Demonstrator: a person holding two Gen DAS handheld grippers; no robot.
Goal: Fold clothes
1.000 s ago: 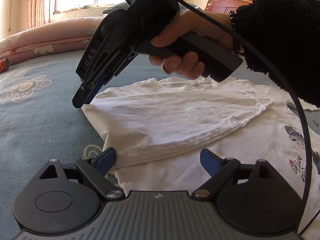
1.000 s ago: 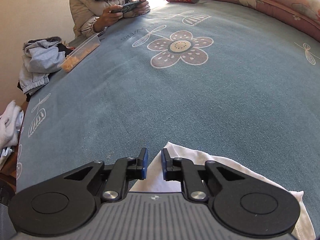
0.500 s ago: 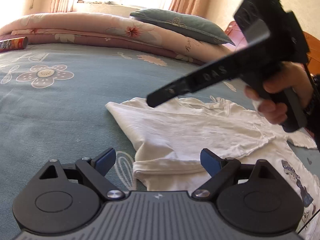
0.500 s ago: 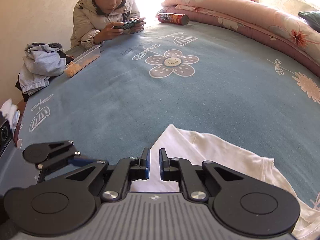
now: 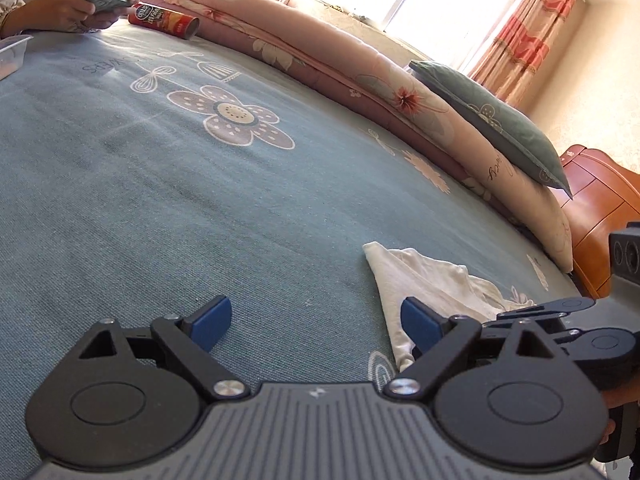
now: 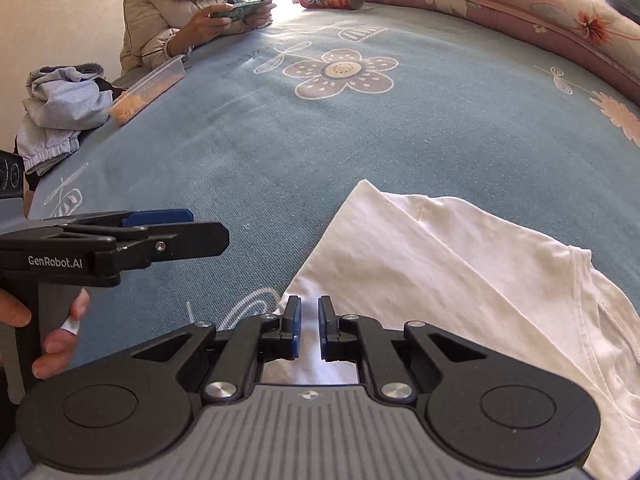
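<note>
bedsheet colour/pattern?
Blue-grey cotton bedsheet with pale flower prints; clearest in the right wrist view.

A white T-shirt (image 6: 460,280) lies folded on the blue flowered bedspread (image 6: 280,140), near right. The right gripper (image 6: 309,330) hovers over its near edge, jaws slightly apart. The left gripper (image 6: 180,226) reaches in from the left. A person with a phone (image 6: 236,6) sits far left.
</note>
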